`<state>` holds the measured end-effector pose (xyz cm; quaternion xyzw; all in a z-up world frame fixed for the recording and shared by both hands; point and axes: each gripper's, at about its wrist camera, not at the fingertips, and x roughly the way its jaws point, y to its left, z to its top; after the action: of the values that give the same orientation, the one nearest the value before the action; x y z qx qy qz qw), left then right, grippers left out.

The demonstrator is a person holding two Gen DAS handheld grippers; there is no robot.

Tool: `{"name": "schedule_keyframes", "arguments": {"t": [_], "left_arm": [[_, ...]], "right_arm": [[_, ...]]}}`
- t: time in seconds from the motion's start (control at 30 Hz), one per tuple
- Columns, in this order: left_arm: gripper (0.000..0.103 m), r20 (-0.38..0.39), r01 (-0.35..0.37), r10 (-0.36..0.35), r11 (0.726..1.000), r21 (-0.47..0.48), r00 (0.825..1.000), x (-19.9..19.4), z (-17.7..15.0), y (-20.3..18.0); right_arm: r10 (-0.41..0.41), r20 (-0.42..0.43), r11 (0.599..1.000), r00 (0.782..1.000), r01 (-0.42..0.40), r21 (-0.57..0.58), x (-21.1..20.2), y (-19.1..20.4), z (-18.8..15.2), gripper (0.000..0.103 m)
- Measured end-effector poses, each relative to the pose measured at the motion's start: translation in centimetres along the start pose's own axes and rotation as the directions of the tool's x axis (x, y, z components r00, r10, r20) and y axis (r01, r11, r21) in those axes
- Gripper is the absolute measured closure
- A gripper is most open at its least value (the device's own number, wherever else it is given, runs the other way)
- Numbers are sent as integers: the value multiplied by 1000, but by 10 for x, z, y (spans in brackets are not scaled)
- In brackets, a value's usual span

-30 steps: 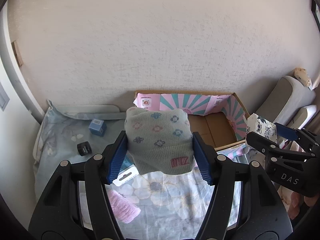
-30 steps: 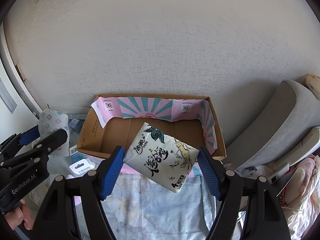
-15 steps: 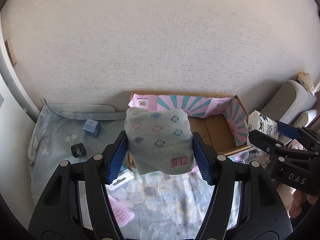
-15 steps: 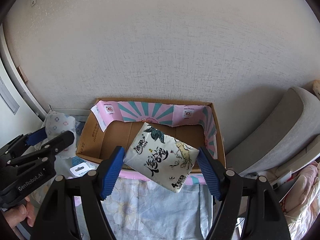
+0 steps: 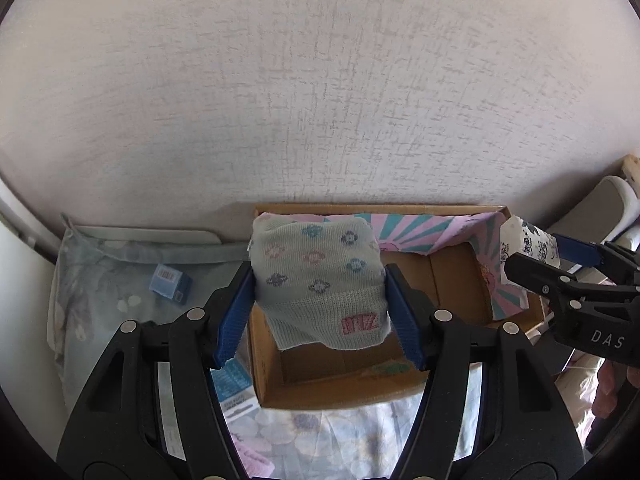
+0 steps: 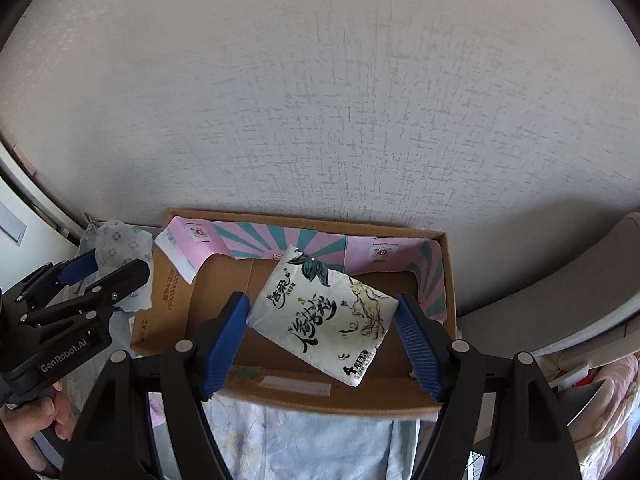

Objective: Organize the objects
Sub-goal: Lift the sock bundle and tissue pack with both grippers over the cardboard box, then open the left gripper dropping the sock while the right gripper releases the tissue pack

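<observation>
**Both grippers loaded, over the box**

The left gripper point(image 5: 320, 312) is clamped on a grey-green knitted hat point(image 5: 320, 280) with small flower motifs and a pink label at its brim; the blue pads press into both sides of the hat, which hangs over the left end of the cardboard box point(image 5: 340, 394). The right gripper point(image 6: 322, 338) is clamped on a white tissue pack point(image 6: 320, 316) printed with black characters and leaves, held tilted over the middle of the same box point(image 6: 320, 398).

The box stands against the textured wall point(image 5: 320, 100), lined inside with pink and teal striped paper point(image 6: 280, 240). It rests on a pale floral sheet point(image 6: 300, 440). Left of it, on the sheet, lie a small blue carton point(image 5: 170, 282) and a flat blue card pack point(image 5: 236, 384) just beside the box's corner. A hand point(image 6: 36, 424) grips the left tool's handle.
</observation>
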<state>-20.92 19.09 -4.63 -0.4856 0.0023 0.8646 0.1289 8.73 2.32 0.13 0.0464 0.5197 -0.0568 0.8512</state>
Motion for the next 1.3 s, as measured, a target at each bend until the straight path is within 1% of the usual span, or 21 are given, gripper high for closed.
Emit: {"name": "schedule_keyframes", "arguments": {"t": [0.13, 0.23, 0.3, 0.4, 0.63, 0.7, 0.77, 0.87, 0.9, 1.03, 1.17, 1.3], "left_arm": [[43, -55, 5, -5, 1000, 7, 998, 25, 12, -4], [43, -113, 21, -21, 1000, -5, 993, 48, 17, -4], [43, -139, 19, -19, 1000, -2, 990, 61, 17, -5], [43, -174, 18, -18, 1000, 3, 985, 78, 15, -7], [43, -232, 19, -16, 1000, 7, 973, 102, 9, -10], [43, -262, 8, 1, 999, 34, 965, 112, 6, -14], [43, -288, 10, 3, 999, 44, 958, 122, 2, -17], [43, -285, -27, 59, 993, 116, 957, 127, -1, -27], [43, -285, -32, 68, 991, 128, 956, 128, -2, -29], [43, -280, -31, 70, 989, 142, 957, 127, -2, -34], [43, -267, -28, 71, 987, 161, 961, 124, 2, -41], [42, -276, -28, 85, 978, 206, 957, 124, 2, -50]], "right_arm": [[22, -62, 1000, 998, -22, -6, 25, -5, 15, 33], [24, -109, 1000, 994, -25, -7, 45, -8, 23, 33], [23, -143, 1000, 990, -25, -13, 59, -9, 26, 33], [24, -178, 999, 984, -28, -20, 74, -10, 25, 33], [43, -223, 999, 974, -46, -5, 95, -16, 19, 33], [60, -245, 998, 968, -58, 15, 104, -19, 17, 33], [67, -267, 998, 961, -61, 30, 113, -22, 14, 33], [57, -287, 998, 956, -51, 25, 123, -24, 7, 33], [57, -295, 998, 954, -52, 25, 126, -25, 5, 33], [59, -300, 998, 952, -53, 27, 127, -27, 1, 33], [66, -296, 998, 953, -60, 29, 127, -32, 6, 33], [60, -293, 998, 954, -57, 19, 123, -31, 9, 33]]}}
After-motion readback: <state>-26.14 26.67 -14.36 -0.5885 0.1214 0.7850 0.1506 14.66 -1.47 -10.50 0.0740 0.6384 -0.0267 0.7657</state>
